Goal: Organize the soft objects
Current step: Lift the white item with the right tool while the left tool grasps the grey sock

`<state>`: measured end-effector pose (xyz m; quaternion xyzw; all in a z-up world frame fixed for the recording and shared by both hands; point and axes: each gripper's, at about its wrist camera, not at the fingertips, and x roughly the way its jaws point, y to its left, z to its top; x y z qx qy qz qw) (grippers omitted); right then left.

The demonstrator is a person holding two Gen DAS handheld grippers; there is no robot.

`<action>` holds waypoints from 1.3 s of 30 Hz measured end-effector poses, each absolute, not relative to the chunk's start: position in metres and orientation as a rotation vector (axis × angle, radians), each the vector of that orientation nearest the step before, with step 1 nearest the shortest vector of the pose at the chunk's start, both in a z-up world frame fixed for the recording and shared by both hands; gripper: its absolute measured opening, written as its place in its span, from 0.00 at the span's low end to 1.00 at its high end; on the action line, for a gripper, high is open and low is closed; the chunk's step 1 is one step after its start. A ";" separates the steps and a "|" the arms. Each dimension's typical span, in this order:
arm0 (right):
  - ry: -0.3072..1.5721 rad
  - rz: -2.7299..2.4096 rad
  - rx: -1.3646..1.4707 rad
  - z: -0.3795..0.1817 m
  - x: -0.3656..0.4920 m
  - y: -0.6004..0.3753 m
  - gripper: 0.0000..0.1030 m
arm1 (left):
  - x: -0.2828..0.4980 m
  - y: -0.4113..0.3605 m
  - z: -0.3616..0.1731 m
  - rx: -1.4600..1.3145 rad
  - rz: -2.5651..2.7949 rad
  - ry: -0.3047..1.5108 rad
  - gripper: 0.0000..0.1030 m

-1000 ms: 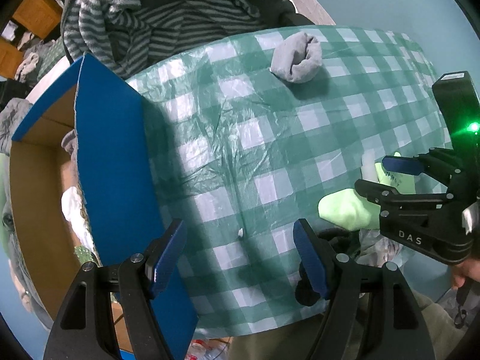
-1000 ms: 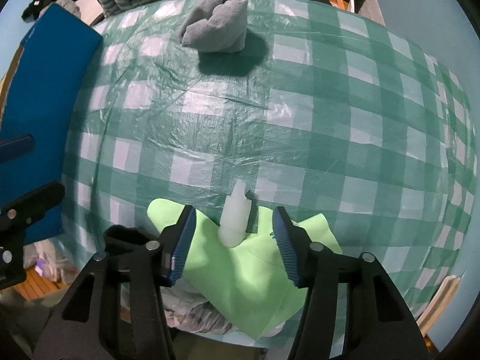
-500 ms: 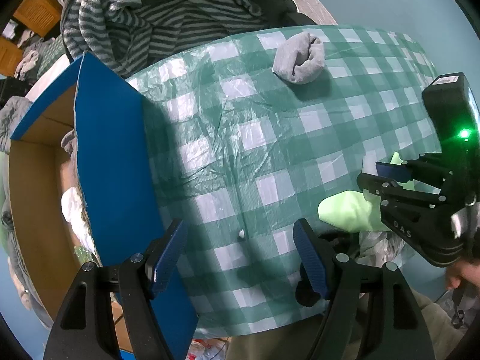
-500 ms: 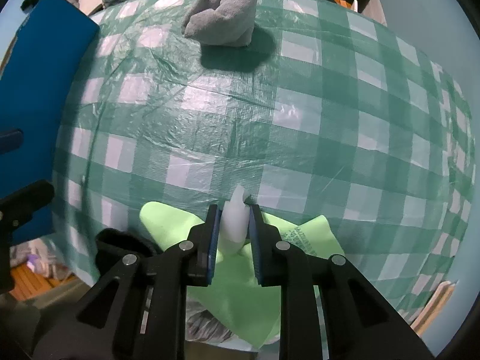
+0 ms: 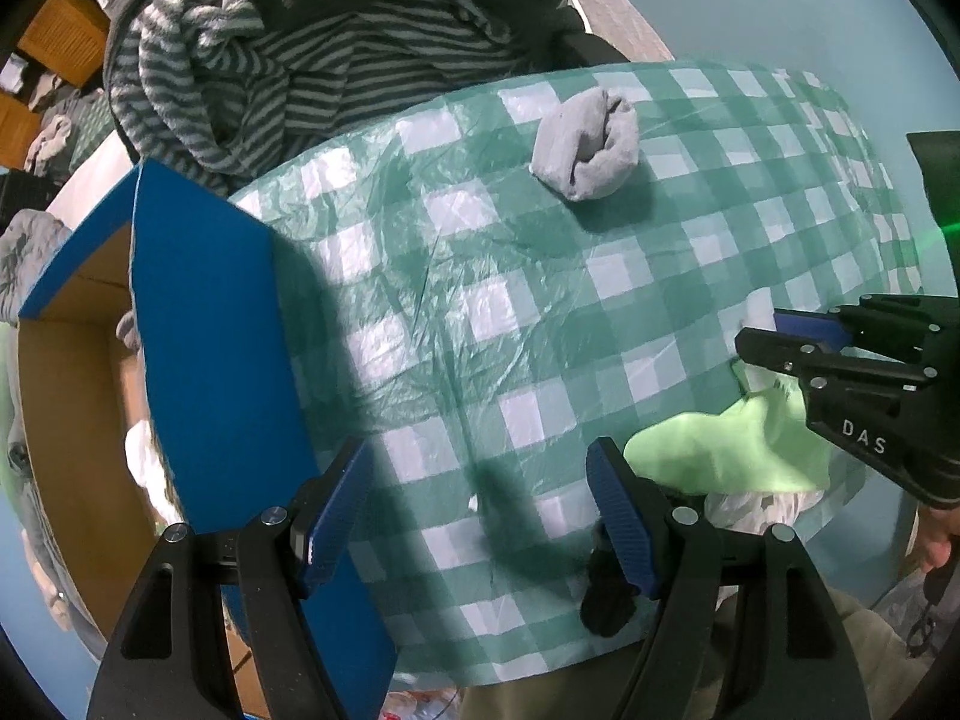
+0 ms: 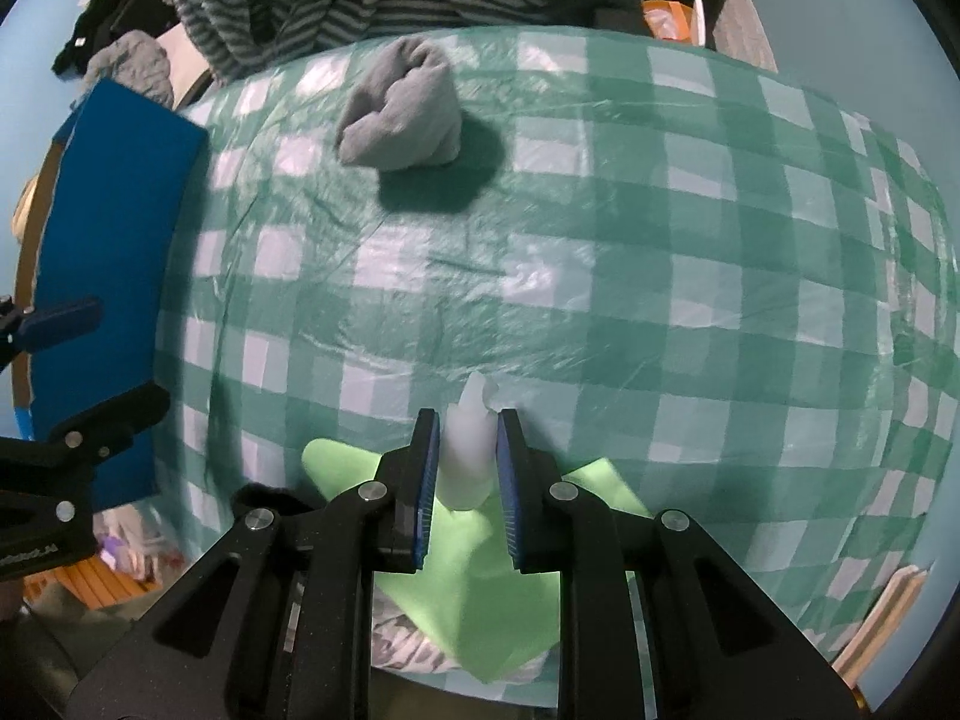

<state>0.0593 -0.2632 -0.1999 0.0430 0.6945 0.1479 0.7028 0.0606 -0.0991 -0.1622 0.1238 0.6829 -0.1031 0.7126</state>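
Only the right wrist view shows the right hand-held gripper [image 6: 467,456] clenched on a pale green cloth [image 6: 456,546], its pinched tip pointing away across the bench [image 6: 660,312].

Green-white checked tablecloth [image 5: 540,312] over table, wrinkled. Striped garment pile [image 5: 288,60] at far edge. Wooden furniture [image 5: 54,42] top left, background.

A lived-in home room, by the look of it. A green-and-white checked plastic cloth [image 5: 540,312] covers the tabletop, striped clothing [image 5: 288,60] is heaped behind it, and an open cardboard box [image 5: 204,360] holds soft items beside pale blue walls [image 5: 780,12].
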 end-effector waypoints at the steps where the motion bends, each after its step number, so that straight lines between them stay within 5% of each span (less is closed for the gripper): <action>1: 1.542 0.328 0.099 -0.196 0.061 -0.269 0.18 | 0.063 -0.101 -0.162 0.271 -0.231 1.511 0.73; 39: 1.464 0.227 0.199 -0.178 0.109 -0.328 0.19 | 0.174 -0.182 -0.204 0.208 -0.233 1.517 0.78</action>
